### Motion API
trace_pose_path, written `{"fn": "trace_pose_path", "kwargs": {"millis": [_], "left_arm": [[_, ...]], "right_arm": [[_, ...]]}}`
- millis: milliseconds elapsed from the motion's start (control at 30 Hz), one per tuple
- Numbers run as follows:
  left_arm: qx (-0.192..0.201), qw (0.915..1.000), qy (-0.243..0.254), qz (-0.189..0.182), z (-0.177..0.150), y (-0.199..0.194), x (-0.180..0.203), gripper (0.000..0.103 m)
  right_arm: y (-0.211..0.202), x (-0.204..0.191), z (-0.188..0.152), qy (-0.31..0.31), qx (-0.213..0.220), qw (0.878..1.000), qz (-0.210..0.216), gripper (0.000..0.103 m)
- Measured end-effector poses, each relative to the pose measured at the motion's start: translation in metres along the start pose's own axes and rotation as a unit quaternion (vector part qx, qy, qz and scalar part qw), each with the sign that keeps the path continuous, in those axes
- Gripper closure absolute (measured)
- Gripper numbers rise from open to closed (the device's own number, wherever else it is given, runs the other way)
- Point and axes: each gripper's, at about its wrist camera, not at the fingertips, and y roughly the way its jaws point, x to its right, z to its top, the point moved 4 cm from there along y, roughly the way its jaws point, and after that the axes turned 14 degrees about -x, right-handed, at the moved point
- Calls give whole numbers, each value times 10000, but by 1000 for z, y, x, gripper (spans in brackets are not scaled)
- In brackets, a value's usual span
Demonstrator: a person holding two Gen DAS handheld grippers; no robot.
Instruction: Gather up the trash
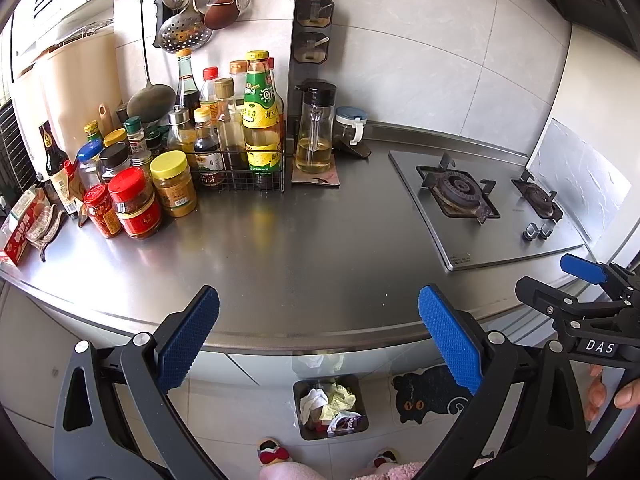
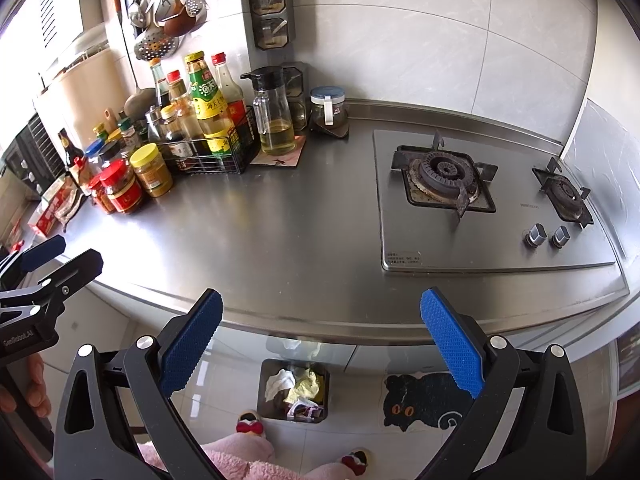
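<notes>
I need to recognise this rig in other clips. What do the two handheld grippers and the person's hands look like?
Both the left gripper and the right gripper have black angular frames with silver rivets and two blue fingers with dimpled pads. White lettering marks each body, "DAS" on the right one. Bare fingers grip the handle; no cables show.
</notes>
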Motion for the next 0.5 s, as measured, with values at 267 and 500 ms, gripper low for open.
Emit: {"fn": "trace_pose_path", "kwargs": {"millis": [267, 500], "left_arm": [[-8, 9999, -71, 127, -1, 1, -1, 8], [8, 9998, -185, 50, -2, -1, -3, 8]], "right_arm": [[1, 2, -1, 19, -13, 10000, -11, 3], [4, 3, -3, 52, -62, 10000, 9, 3]]}}
